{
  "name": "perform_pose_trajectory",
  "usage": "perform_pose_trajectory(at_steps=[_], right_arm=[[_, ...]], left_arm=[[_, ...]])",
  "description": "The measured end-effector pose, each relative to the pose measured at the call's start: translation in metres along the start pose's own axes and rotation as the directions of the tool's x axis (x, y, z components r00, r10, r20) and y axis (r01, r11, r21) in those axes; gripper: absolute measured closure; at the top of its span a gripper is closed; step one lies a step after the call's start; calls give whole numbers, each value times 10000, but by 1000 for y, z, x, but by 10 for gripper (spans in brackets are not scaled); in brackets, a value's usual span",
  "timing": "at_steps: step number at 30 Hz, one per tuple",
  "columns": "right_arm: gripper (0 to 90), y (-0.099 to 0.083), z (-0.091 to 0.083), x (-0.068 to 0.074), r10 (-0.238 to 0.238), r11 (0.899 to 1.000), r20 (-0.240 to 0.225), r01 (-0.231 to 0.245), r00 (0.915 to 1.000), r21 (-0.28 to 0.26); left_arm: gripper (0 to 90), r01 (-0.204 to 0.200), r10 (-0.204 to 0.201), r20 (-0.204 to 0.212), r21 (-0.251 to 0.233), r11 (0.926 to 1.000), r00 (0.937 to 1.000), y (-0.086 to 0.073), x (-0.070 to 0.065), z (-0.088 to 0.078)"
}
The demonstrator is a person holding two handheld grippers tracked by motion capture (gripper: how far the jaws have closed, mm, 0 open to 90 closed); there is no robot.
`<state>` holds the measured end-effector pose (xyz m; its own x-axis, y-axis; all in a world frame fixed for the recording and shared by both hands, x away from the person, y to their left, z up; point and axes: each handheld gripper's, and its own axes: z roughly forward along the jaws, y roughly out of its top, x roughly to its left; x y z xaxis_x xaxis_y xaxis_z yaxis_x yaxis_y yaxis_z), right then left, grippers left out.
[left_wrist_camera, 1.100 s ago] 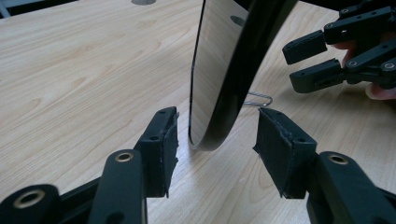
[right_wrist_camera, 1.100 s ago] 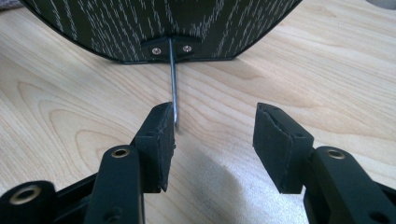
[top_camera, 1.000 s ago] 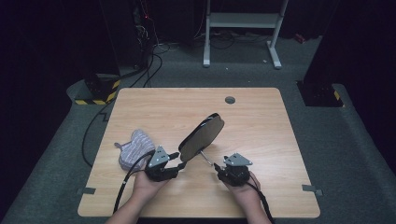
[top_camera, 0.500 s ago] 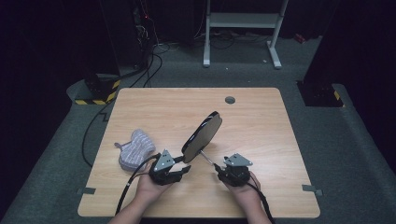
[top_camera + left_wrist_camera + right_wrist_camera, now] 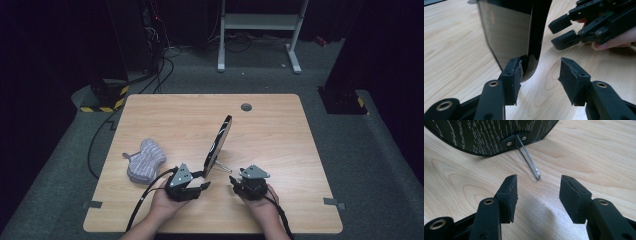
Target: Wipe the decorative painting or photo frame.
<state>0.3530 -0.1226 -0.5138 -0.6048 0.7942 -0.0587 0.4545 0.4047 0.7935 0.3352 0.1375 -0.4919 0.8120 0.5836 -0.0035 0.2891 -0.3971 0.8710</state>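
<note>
A black-framed oval mirror [image 5: 218, 145] stands nearly edge-on on the wooden table [image 5: 280, 130], propped by a thin wire stand [image 5: 529, 162]. My left gripper [image 5: 204, 179] is at its lower near edge. In the left gripper view the mirror's rim [image 5: 534, 50] sits between the jaws of the left gripper [image 5: 540, 66]; it touches the left pad [image 5: 514, 72], while the right pad stands apart. My right gripper [image 5: 234, 184] is open just right of the mirror. The right gripper [image 5: 539, 182] faces the mirror's patterned back [image 5: 489, 135], with the wire's foot just beyond the fingertips.
A grey striped cloth bundle [image 5: 145, 160] lies on the table left of my left hand. A round cable hole [image 5: 246, 106] sits near the far edge. Cables and a white metal frame [image 5: 260, 22] are on the floor beyond.
The mirror has turned from showing its broad face to standing almost edge-on to the high view. My left gripper has shifted slightly right with it. The right gripper has stayed put.
</note>
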Motion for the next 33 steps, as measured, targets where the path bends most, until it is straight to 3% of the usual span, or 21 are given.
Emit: perform_pose_trajectory(at_steps=[6, 11, 15, 18, 25, 29, 33], right_arm=[[485, -1, -2, -2, 83, 10000, 51, -83, 10000, 1], [485, -1, -3, -2, 63, 10000, 18, -63, 10000, -47], [481, 1, -2, 1, 40, 9999, -166, -42, 9999, -125], [464, 6, 1, 7, -80, 9994, -413, 65, 9991, -340], [412, 13, 4, 27, -419, 9982, -1089, 370, 9932, -466], [378, 17, 6, 40, -705, 9959, -1396, 616, 9877, -665], [362, 19, 7, 46, -449, 9951, -1601, 300, 9861, -947]], left_arm=[[515, -253, 246, 474, 142, 9996, 9986, 2, -8, 10], [503, -214, 207, 431, 152, 9997, 9989, 1, -5, 6], [495, -91, 89, 147, 111, 9999, 9999, -4, 5, -4], [481, 216, -215, -143, 99, 9997, 9997, -8, 15, -12], [465, 1005, -1007, -954, -74, 9949, 9903, -19, 38, -30], [455, 1098, -1109, -1150, -152, 9938, 9872, -21, 42, -35], [450, 1112, -1109, -1227, -51, 9938, 9862, -23, 44, -35]])
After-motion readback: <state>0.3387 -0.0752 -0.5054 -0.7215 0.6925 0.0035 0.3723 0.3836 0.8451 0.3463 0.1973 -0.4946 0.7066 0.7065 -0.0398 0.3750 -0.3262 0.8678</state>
